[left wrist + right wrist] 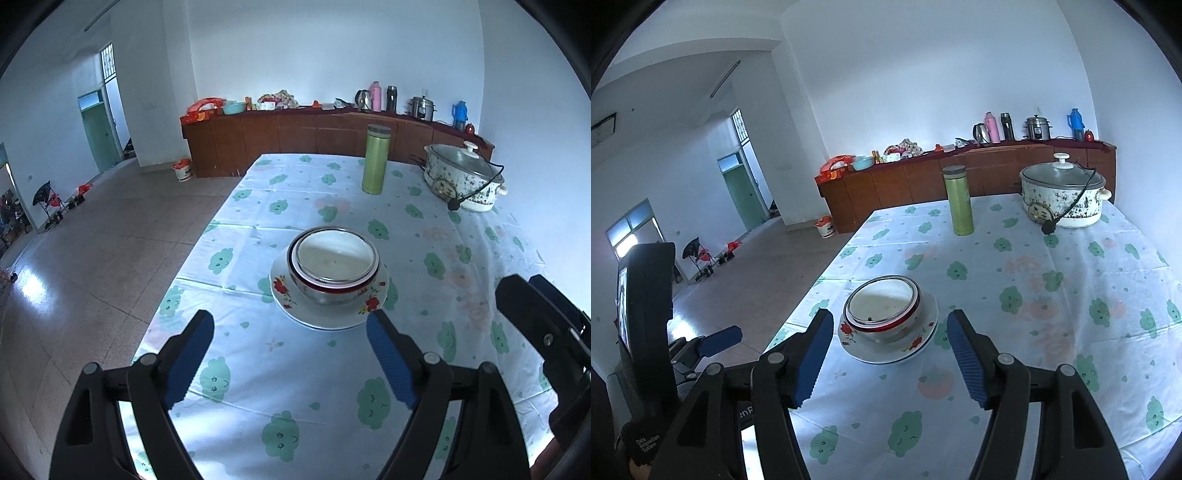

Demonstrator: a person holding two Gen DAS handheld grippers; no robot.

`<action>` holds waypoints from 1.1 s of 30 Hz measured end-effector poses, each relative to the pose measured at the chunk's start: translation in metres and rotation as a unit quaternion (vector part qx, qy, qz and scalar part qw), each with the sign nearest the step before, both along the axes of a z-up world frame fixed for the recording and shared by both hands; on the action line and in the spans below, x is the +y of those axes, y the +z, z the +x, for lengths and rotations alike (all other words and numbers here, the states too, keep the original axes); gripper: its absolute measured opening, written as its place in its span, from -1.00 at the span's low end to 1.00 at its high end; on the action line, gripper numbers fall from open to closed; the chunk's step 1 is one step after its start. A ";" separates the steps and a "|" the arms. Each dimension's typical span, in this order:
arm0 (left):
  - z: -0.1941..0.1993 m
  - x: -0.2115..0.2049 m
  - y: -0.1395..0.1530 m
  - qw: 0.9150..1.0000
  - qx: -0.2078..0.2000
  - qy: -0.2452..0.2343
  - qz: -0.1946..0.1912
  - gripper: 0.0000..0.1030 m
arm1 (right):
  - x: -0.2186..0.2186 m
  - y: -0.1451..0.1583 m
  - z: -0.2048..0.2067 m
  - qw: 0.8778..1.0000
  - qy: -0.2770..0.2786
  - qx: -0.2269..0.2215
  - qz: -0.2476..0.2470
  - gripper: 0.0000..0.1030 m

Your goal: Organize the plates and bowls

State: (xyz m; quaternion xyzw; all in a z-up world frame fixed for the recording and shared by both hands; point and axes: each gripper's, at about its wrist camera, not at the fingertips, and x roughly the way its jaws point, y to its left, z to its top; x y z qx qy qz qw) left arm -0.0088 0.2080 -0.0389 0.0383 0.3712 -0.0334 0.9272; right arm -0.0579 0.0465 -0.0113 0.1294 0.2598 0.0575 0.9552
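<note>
item: bowls (334,267), nested and seated on stacked plates (295,314) near the left edge of the table (480,236); left gripper (291,354) and right gripper (890,356) both stood released, nothing between the jaws, a little short of the stack. handling, as a judgement: the stack looked done or nearly so, and any further lift wanted one jaw under the plate rim and the other gripper steadying the bowls, kept level. obscured: count of bowls and plates was unclear, dark specks in the top bowl were too small to name, and each gripper showed only partly in the other's view.
</note>
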 end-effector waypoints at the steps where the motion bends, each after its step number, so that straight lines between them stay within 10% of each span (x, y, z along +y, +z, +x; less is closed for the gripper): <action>1: 0.000 0.000 0.001 1.000 -0.001 0.001 0.000 0.67 | 0.000 0.000 -0.001 1.000 0.000 -0.001 0.000 0.29; 33: -0.017 0.013 0.022 0.998 -0.062 0.023 0.022 1.00 | 0.002 0.010 -0.018 1.000 -0.011 -0.023 -0.001 0.29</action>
